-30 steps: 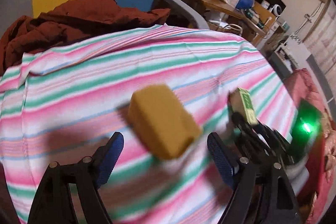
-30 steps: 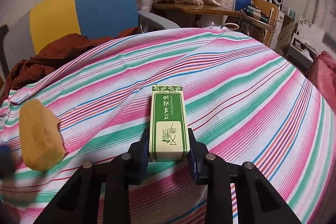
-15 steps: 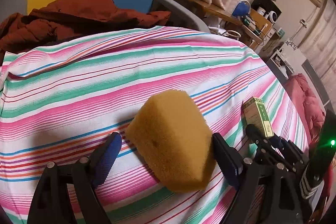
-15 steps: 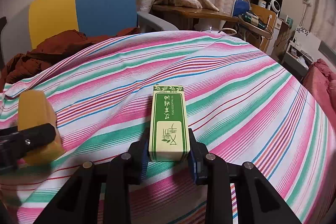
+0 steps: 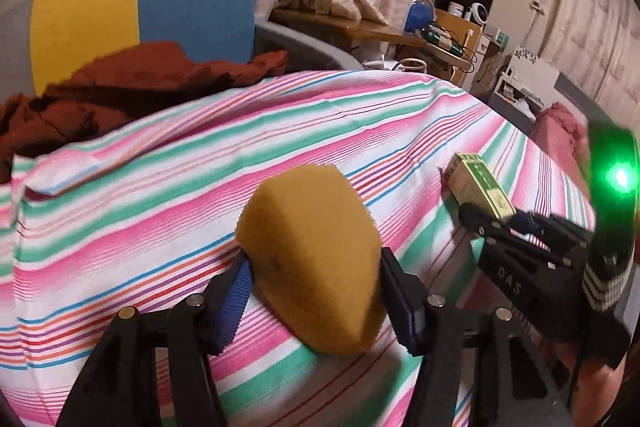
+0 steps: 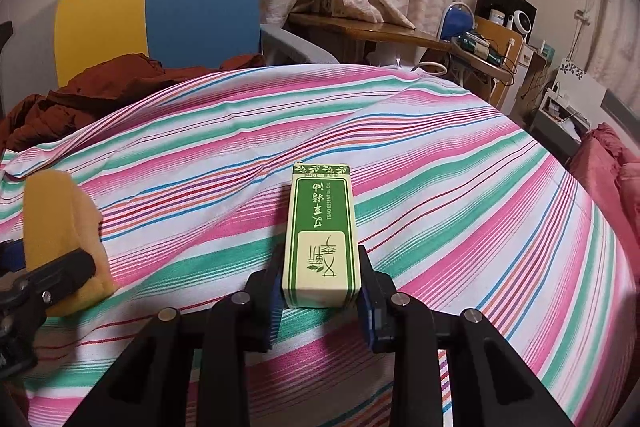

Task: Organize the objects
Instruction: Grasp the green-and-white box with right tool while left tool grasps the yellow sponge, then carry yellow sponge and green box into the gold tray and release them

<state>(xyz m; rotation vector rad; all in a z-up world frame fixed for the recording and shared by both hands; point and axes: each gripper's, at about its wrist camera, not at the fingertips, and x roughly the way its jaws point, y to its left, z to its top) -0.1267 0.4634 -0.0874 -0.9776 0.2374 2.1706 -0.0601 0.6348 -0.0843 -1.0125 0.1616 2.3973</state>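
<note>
While the left gripper [image 5: 316, 291] has just been closing its blue-padded jaws onto the mustard-yellow foam sponge [image 5: 316, 259], both pads now touch the sponge's flanks, which sits on the pink, green and white striped cloth [image 5: 160, 187] covering the table. To its right, the right gripper [image 6: 320, 291] is pinched tight on the near end of the slim green-and-cream cardboard box [image 6: 322, 235], which lies flat on the same cloth, well apart from the sponge. My worry is the sponge: soft foam yields, so a shallow pinch near its lower edge could let it squirm out or tip when lifted. The loose cloth may also drag or wrinkle under either object. The box, held only at one end, could droop or twist if raised quickly
</note>
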